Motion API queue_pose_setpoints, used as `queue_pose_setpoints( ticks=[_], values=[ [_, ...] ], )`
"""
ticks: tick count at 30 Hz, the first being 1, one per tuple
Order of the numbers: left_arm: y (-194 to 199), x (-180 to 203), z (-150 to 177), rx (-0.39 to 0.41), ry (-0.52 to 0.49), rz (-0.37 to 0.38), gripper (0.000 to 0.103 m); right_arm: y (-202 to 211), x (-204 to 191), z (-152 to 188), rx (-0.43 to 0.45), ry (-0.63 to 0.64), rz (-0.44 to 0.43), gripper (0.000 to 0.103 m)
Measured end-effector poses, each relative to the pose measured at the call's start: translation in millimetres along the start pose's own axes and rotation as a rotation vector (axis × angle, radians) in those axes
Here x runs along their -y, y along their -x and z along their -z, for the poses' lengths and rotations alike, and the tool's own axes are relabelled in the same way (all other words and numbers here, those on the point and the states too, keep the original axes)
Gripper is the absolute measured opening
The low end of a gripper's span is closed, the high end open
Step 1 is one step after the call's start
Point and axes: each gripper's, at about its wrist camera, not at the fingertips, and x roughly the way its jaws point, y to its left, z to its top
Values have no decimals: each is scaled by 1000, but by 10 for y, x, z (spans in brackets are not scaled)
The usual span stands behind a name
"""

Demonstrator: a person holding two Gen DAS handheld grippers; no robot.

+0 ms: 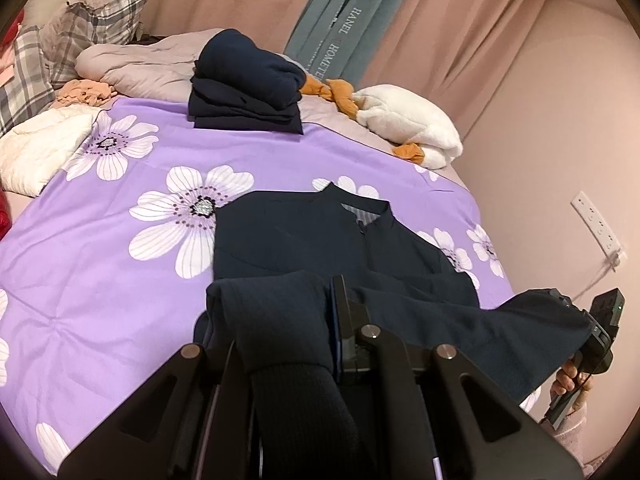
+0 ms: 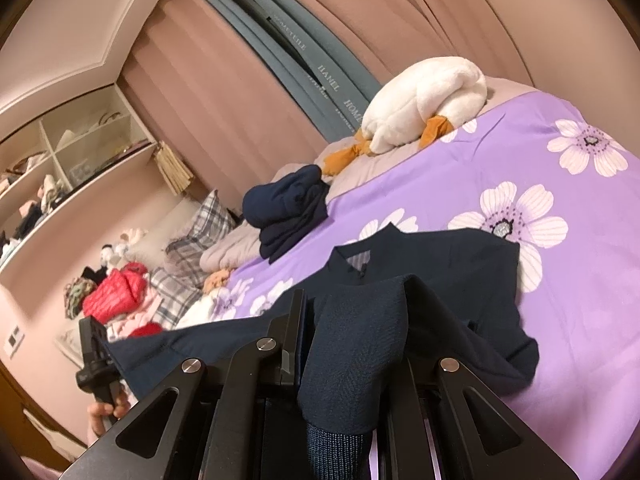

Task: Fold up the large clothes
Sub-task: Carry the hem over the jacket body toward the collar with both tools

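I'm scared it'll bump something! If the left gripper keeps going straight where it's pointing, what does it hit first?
Probably the dark navy jacket lying flat on the purple flowered bedcover. The left gripper, jaws shut on the jacket's hem, points down toward the collar end. Depth is hard to judge here.

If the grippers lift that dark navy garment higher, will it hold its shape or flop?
Likely floppy: the navy garment already sags between the left gripper and right gripper. Probably light, as thin folds drape easily. Its collar end may drag across the purple bedspread.

Left tool: matte black, angular linkage arms, 3 silver pivot screws.
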Motion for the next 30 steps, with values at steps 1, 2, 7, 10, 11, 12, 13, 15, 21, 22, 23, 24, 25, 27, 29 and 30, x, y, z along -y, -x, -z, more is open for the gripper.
queue_pose_setpoints(
  ticks=[1,2,7,10,11,12,13,15,21,22,23,24,25,27,29,30],
  values=[
    [-23,-15,-17,-1,6,-1,11,-15,24,-18,2,-7,2,13],
    [-52,-28,-38,-3,10,-1,11,-26,50,-30,3,-14,2,13],
    [-210,-52,-118,-4,17,-10,11,-155,142,-98,-3,-30,16,13],
    [-327,-58,-194,-4,21,-16,11,-250,196,-151,-7,-40,32,13],
    [-362,-60,-228,-4,21,-17,11,-288,211,-173,-8,-43,41,13],
    [-399,-60,-261,-3,22,-18,12,-311,224,-189,-7,-42,47,13],
    [-440,-59,-296,-3,23,-23,12,-346,232,-210,-6,-42,55,13],
    [-508,-52,-345,-5,24,-34,12,-407,254,-244,-6,-46,62,13],
    [-676,-16,-426,-7,2,-60,12,-554,344,-305,-17,-50,92,13],
    [-697,-19,-438,-6,2,-61,12,-571,362,-317,-18,-52,94,13],
    [-716,-24,-448,-5,1,-61,12,-589,382,-323,-18,-58,97,13],
    [-736,-27,-460,-6,1,-62,13,-608,401,-328,-20,-62,100,13],
    [-756,-30,-472,-6,1,-64,13,-626,420,-337,-20,-64,101,13],
    [-792,-27,-494,-8,-1,-67,13,-663,445,-350,-22,-68,106,13],
    [-830,-32,-527,-9,-8,-73,13,-702,457,-367,-25,-66,111,13],
    [-841,-32,-536,-9,-10,-74,13,-721,466,-379,-26,-65,114,13]
  ],
)
